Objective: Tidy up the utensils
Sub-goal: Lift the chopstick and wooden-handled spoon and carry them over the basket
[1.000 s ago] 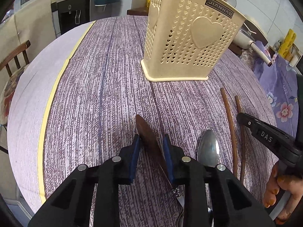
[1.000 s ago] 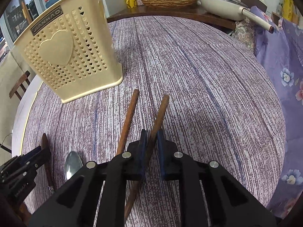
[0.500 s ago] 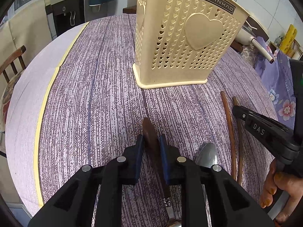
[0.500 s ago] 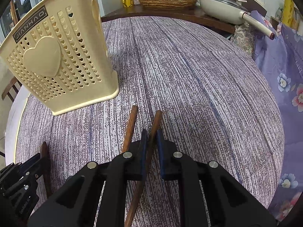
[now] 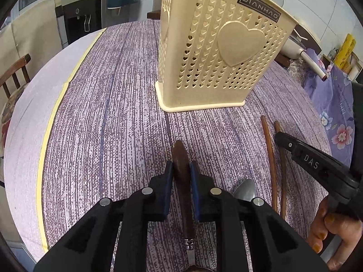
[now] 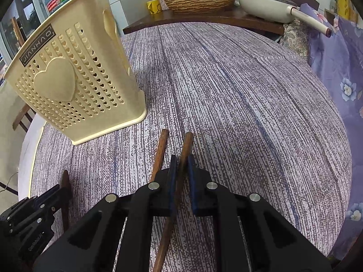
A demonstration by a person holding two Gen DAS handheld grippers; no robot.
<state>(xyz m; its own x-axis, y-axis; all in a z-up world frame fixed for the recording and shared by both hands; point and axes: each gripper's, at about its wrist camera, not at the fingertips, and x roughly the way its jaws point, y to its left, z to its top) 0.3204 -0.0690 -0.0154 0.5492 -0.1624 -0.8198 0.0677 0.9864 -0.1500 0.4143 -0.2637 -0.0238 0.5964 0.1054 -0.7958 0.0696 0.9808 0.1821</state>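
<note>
The left claw [image 5: 181,172] has just been closing and now pinches the brown handle [image 5: 180,158] of a utensil lying on the surface [image 5: 109,122]; the right claw [image 6: 181,166] stays clamped on one chopstick [image 6: 186,145]. Both are ready to lift toward the one basket [image 5: 217,52]. Counted: two chopsticks, one spoon [image 5: 246,189], one brown-handled utensil.

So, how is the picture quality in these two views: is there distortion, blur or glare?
Left wrist view: strong fisheye bend, the table edge curves and dark corners frame the picture; the basket is sharp. Right wrist view: the same curving, soft even light with no hard shadows; a mild sheen on the pan; no motion blur.
</note>
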